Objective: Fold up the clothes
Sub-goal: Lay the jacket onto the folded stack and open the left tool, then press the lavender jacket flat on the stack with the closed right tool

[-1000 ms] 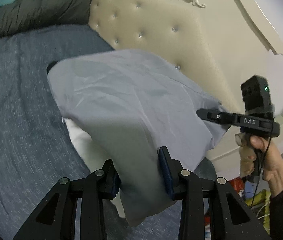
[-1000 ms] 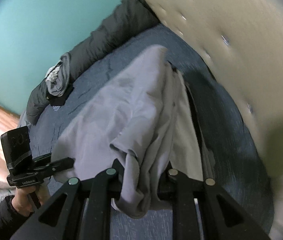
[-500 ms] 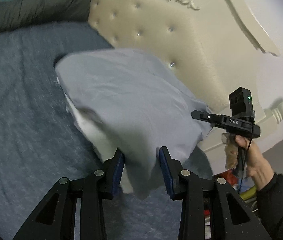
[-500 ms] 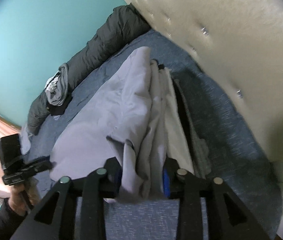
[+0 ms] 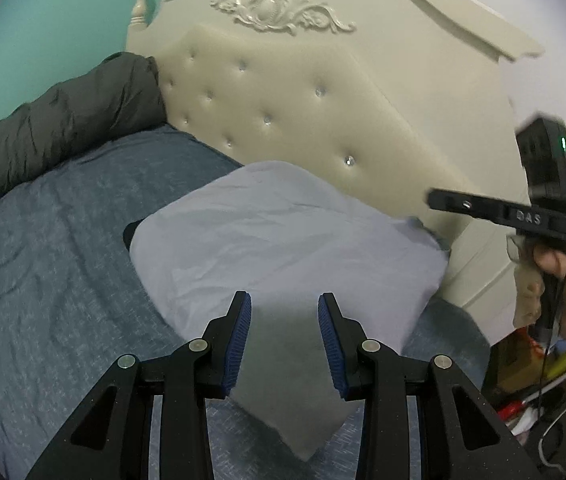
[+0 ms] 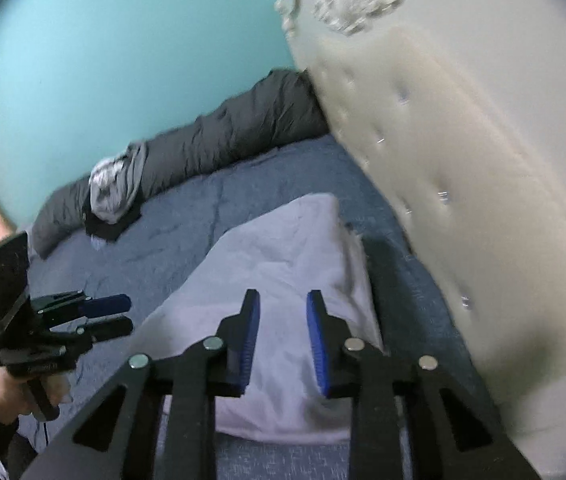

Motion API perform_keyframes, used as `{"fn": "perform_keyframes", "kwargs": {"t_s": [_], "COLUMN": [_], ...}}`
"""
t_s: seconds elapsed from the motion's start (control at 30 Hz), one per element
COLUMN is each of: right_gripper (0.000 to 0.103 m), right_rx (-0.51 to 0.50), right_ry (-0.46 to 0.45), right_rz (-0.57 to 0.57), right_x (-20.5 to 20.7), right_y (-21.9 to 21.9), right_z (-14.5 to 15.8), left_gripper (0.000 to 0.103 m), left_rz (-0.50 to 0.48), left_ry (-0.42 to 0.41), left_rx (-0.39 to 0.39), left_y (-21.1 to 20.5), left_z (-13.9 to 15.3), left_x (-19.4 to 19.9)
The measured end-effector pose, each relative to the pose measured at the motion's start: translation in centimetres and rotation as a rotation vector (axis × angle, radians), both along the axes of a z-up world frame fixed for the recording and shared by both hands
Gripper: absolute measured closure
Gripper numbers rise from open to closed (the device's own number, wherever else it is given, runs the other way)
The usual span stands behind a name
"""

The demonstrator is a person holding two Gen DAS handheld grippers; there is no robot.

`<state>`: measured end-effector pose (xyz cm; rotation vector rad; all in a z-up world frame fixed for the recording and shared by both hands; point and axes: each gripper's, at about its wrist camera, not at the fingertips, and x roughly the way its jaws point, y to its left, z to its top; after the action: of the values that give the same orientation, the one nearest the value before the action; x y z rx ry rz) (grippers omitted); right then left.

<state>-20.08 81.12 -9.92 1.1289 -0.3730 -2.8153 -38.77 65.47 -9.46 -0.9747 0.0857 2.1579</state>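
Blue bedspread [image 5: 43,240] — folded garment [image 5: 283,240] lies beyond both parted jaws.

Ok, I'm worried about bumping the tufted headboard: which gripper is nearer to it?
Right. The right gripper hangs over the folded garment on the side by the headboard; the left gripper is at the garment's opposite side, farther off.

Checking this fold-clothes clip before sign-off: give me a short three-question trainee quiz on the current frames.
1. True or false: the left tool is clamped on the pale lavender garment.
2. What lies directly under the garment?
A. blue bedspread
B. wooden floor
C. desk
3. Fill in: the dark grey duvet lies rolled along the ____ wall.

Key: 1 false, its fingers stand apart; 2 A; 3 turquoise.
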Motion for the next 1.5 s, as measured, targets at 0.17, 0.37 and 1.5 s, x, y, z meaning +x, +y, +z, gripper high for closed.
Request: {"fn": "perform_keyframes", "kwargs": {"t_s": [0.17, 0.37, 1.5], "right_gripper": [0.096, 0.103, 0.103], "right_rx": [0.027, 0.056, 0.03], "right_ry": [-0.104, -0.147, -0.101], "right_rz": [-0.041, -0.074, -0.164], "right_x": [-2.3, -1.3, 2.1], "right_y": [0.4, 1.8, 2.7], "right_z": [-4.1, -8.7, -10.2], "left_gripper": [0.065, 0.065, 0.067], "left_rz": [-0.011, -0.022, -0.022], "left_ry": [-0.037, -0.052, -0.081], "left_rx": [-0.032, -0.05, -0.059], "left_y": [1.4, 2.3, 1.8], "left_z": [-2.0, -4.3, -5.9], "left_x": [-0.3, 0.1, 1.8]}}
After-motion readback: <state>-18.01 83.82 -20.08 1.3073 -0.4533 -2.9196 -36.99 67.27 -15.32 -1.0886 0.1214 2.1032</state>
